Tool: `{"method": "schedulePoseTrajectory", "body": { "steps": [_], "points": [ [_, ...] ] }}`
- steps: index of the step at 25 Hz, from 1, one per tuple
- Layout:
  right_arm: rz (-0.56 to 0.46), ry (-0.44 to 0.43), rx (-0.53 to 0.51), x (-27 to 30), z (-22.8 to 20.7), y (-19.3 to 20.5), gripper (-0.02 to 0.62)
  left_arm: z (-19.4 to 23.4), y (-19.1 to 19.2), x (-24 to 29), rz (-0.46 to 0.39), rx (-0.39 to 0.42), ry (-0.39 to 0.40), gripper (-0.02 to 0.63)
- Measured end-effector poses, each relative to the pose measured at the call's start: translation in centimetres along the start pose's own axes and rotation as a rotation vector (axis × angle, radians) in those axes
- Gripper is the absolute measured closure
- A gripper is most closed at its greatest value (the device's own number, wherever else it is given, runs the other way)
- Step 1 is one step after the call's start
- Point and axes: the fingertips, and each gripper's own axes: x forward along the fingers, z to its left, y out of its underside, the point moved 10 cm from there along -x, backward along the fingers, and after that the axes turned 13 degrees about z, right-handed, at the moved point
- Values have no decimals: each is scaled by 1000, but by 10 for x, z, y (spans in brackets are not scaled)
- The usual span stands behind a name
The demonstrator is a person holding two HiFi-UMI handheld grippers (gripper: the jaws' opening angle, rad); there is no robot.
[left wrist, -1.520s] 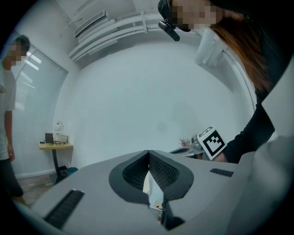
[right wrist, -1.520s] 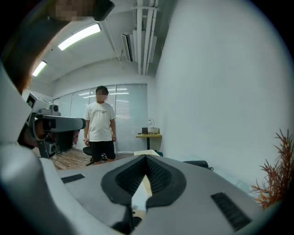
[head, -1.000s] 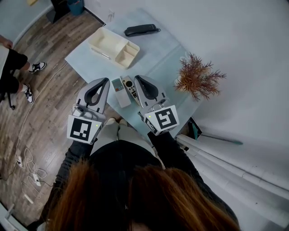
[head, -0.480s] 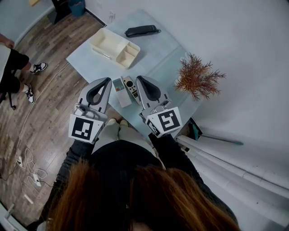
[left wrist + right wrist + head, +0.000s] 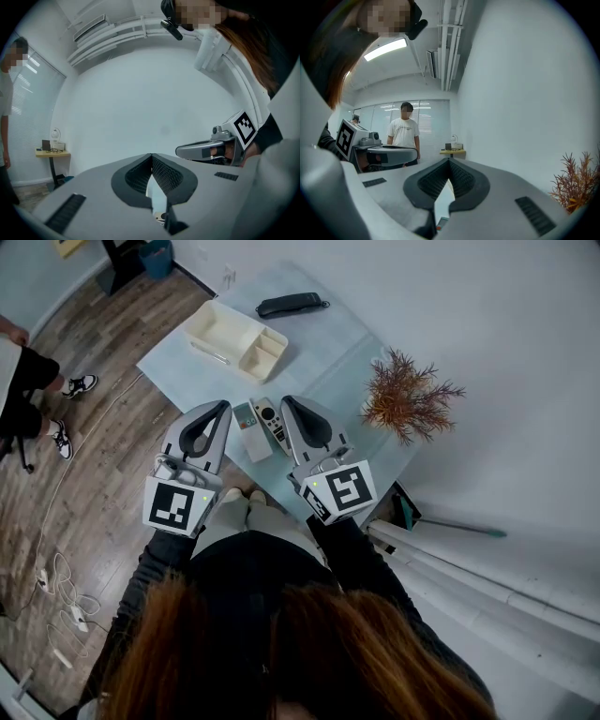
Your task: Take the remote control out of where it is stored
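Observation:
Two remote controls lie side by side on the pale table (image 5: 319,348), near its front edge: a white one (image 5: 250,432) and a grey one with dark buttons (image 5: 272,420). My left gripper (image 5: 224,405) is held just left of them, over the table's edge, its jaws shut and empty. My right gripper (image 5: 284,400) is held just right of them, also shut with nothing in it. Both point level. In the left gripper view the jaw tips (image 5: 151,154) meet, and the right gripper shows beyond them. The right gripper view shows closed tips (image 5: 449,160) too.
A cream compartment tray (image 5: 236,336) and a black case (image 5: 292,304) lie farther back on the table. A dried reddish plant (image 5: 408,401) stands at the right. A person (image 5: 404,133) stands across the room. Cables (image 5: 58,587) lie on the wooden floor.

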Motion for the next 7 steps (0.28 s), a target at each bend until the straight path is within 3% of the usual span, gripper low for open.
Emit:
{"method": "schedulePoseTrajectory", "body": {
  "steps": [7],
  "points": [
    [-3,0,0,-5,10,-2,581,-3,1,-9,-2,-7,0,597]
  ]
}}
